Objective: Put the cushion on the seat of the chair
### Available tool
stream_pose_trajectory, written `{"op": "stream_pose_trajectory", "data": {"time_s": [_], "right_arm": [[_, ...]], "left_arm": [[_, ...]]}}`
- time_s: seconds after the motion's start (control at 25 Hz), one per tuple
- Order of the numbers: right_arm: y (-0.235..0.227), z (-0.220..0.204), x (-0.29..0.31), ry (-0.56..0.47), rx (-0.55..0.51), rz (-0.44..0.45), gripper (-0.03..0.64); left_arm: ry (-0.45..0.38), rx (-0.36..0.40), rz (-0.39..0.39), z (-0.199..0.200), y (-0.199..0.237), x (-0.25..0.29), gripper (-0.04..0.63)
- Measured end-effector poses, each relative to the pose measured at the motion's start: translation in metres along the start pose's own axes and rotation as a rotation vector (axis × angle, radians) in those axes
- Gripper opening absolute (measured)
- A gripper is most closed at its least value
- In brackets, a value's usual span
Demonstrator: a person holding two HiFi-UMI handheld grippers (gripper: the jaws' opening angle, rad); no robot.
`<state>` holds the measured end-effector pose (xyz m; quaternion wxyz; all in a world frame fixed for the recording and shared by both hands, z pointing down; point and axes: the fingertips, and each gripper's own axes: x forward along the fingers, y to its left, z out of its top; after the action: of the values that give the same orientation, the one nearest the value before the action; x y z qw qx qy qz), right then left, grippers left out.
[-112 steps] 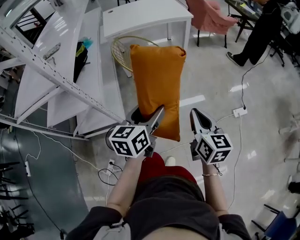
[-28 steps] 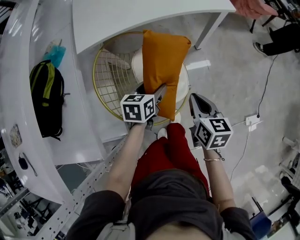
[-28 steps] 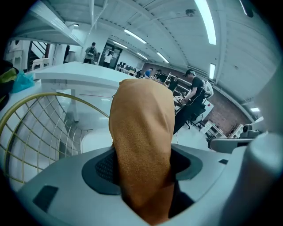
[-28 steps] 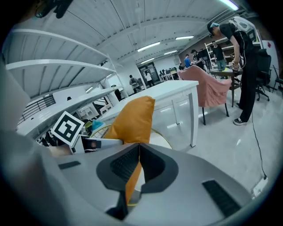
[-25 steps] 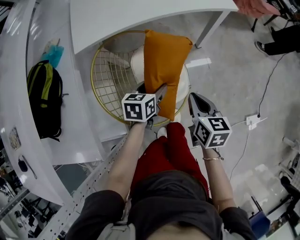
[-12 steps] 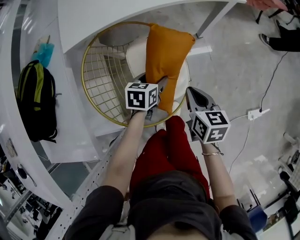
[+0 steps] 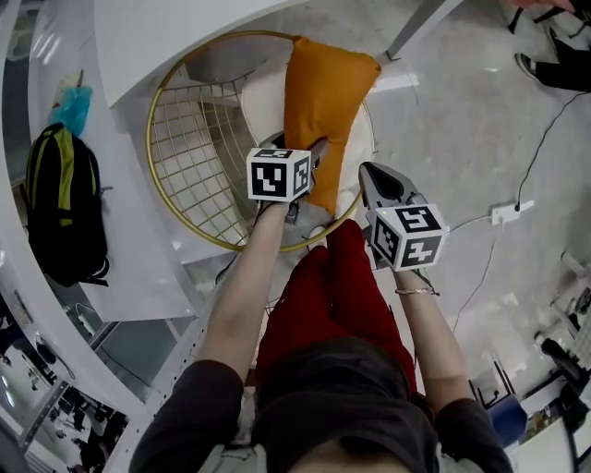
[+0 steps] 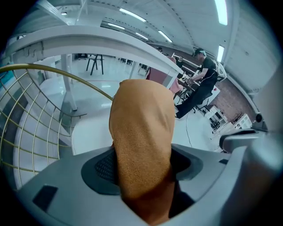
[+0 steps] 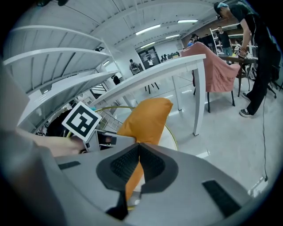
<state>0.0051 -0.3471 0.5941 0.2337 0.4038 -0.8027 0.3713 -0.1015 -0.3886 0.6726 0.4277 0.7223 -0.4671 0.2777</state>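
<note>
The orange cushion (image 7: 325, 97) hangs lengthwise over the round white seat (image 7: 261, 106) of the gold wire chair (image 7: 189, 157). My left gripper (image 7: 312, 164) is shut on the cushion's near end; in the left gripper view the cushion (image 8: 141, 128) fills the gap between the pads, with the seat (image 8: 90, 132) below it. I cannot tell whether the cushion's far end touches the seat. My right gripper (image 7: 367, 174) hovers just right of the cushion, shut and holding nothing. In the right gripper view the cushion (image 9: 148, 117) shows beyond its touching jaws.
A white desk (image 7: 175, 28) overhangs the chair's far side. A black and yellow backpack (image 7: 60, 203) lies on the white shelf at left. A power strip (image 7: 506, 214) and cable lie on the floor at right. A person (image 9: 254, 39) stands by a pink-draped chair (image 9: 221, 66).
Both grippers have sunk toward the chair, and the cushion has come down closer over the white seat. The left gripper has kept its hold; the right has stayed shut.
</note>
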Motion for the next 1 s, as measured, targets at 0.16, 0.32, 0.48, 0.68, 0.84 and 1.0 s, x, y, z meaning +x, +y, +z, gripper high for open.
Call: {"op": "stream_pose_trajectory", "data": {"time_s": [0.16,0.32,0.48,0.68,0.84,1.0], "right_arm": [[-0.005,-0.006,0.013,0.028,0.007,0.003,0.018],[-0.008,-0.013,0.026,0.061,-0.007,0.003,0.018],[-0.008,-0.022,0.035,0.09,-0.009,0.007,0.018],[-0.008,-0.022,0.039,0.097,-0.019,0.01,0.018],[-0.008,-0.017,0.04,0.092,-0.013,0.016,0.018],[-0.008,-0.02,0.04,0.094,-0.007,0.02,0.018]], "left_arm": [[0.026,0.007,0.012,-0.005,0.004,0.011,0.324],[0.055,0.006,0.027,-0.009,0.01,0.022,0.327],[0.078,0.0,0.034,-0.016,0.017,0.029,0.331],[0.098,0.001,0.047,-0.02,0.02,0.037,0.338],[0.102,-0.002,0.05,-0.016,0.023,0.043,0.357],[0.102,-0.001,0.059,-0.012,0.025,0.049,0.379]]}}
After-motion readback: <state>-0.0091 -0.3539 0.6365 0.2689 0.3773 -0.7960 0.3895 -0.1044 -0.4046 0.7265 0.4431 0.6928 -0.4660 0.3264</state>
